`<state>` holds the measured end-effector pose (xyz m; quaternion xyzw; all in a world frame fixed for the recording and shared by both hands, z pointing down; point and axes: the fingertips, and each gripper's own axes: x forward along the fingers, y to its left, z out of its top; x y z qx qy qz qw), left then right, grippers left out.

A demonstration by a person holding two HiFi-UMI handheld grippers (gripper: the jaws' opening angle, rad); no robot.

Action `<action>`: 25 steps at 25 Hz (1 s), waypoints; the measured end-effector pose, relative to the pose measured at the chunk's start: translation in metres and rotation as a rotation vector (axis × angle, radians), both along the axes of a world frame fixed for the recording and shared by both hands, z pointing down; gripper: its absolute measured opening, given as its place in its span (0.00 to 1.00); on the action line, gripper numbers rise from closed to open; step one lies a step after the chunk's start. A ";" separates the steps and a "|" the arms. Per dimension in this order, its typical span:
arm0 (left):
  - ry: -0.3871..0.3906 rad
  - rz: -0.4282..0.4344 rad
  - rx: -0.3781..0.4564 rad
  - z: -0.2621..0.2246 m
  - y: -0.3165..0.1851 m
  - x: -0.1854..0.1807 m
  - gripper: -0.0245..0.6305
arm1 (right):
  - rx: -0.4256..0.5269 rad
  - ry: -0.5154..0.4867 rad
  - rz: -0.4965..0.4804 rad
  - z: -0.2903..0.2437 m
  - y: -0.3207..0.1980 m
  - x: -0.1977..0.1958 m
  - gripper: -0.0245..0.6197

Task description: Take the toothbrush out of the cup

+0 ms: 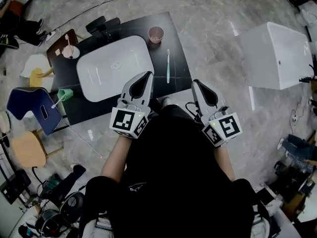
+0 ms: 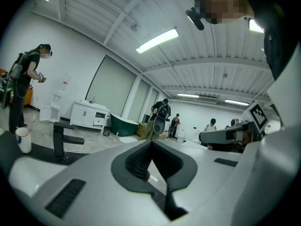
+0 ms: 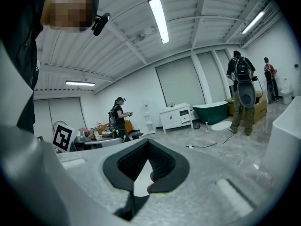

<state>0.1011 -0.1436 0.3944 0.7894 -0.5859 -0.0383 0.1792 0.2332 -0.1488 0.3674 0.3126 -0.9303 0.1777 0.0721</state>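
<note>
A light teal toothbrush [image 1: 168,66] lies flat on the black counter [image 1: 176,43], just right of the white basin [image 1: 115,66]. The pink cup [image 1: 156,34] stands empty at the counter's far edge, apart from the brush. My left gripper [image 1: 147,77] hovers over the basin's near right corner, its jaws shut on nothing. My right gripper [image 1: 196,84] is held off the counter's near right corner, also shut and empty. Both gripper views look out level across the room, with the left gripper [image 2: 151,143] and the right gripper [image 3: 148,143] closed.
A black faucet [image 1: 101,28] stands behind the basin, and a second cup [image 1: 69,51] holding a pink brush sits at the counter's left. A green cup [image 1: 65,93], a blue stool [image 1: 30,108], a white cabinet [image 1: 277,53] and floor cables surround the counter.
</note>
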 end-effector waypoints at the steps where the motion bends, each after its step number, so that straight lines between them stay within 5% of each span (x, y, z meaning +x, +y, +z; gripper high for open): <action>1: 0.004 -0.012 0.006 -0.005 0.007 0.002 0.05 | 0.005 -0.005 -0.021 -0.003 0.003 0.000 0.05; 10: -0.047 -0.163 0.035 -0.029 0.072 0.016 0.05 | 0.020 -0.059 -0.177 -0.014 0.033 0.008 0.05; 25: -0.088 -0.517 0.049 -0.034 0.171 -0.048 0.05 | 0.041 -0.058 -0.413 -0.017 0.088 -0.037 0.05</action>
